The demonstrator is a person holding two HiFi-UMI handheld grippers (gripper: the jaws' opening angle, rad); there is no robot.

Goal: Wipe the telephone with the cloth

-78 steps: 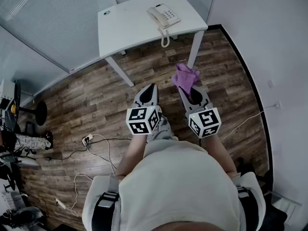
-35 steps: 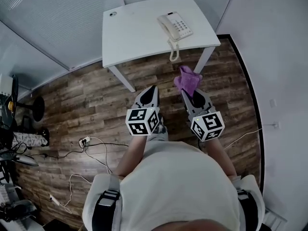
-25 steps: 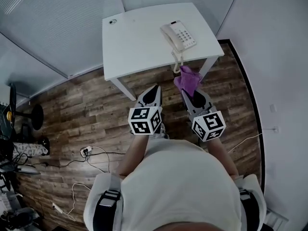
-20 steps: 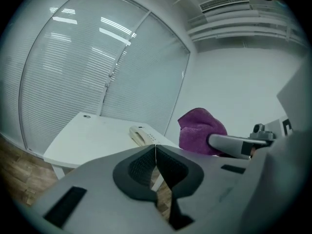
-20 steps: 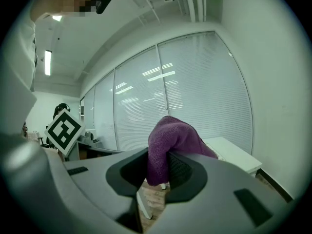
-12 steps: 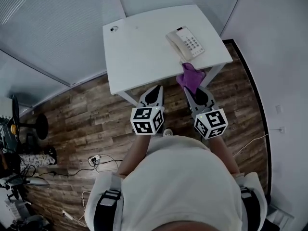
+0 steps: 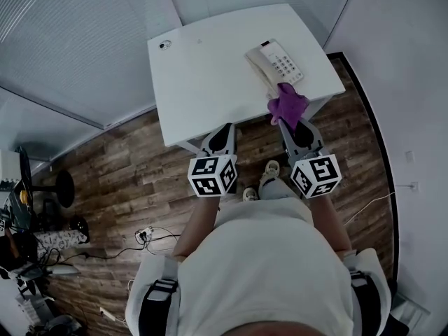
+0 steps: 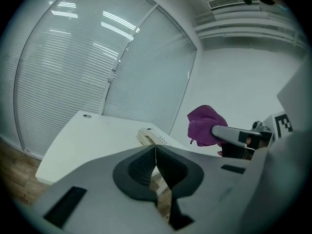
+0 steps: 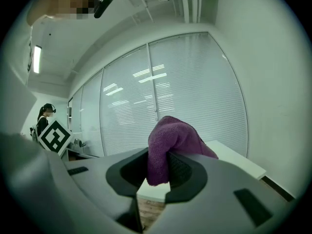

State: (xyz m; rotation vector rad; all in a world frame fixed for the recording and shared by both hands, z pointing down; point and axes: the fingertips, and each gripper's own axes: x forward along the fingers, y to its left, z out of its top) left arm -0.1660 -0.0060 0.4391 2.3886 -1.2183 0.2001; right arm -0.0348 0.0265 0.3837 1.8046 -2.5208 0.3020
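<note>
I hold both grippers out ahead of my chest, side by side and apart, forearms reaching forward from my body; both point toward the white worktop (image 7: 203, 68) and tip only slightly downward, marker cubes nearest me.

My left gripper (image 7: 225, 127) has its jaws pressed together, pad against pad, with nothing between them; its tip sits at the near edge of the worktop, above the wooden floor (image 7: 119, 166).

My right gripper (image 9: 158, 165) has its jaws clamped on the purple cloth (image 9: 170, 138); the cloth is pinched low between the pads and bunches up above and ahead of the tips in a soft lump; from the head view this lump lies over the near right edge of the worktop.

The telephone (image 7: 275, 63) rests on the right part of the worktop, set at a slant, handset on its left side and keypad on its right; the cloth is just beside its near end; whether the two touch I cannot tell.
</note>
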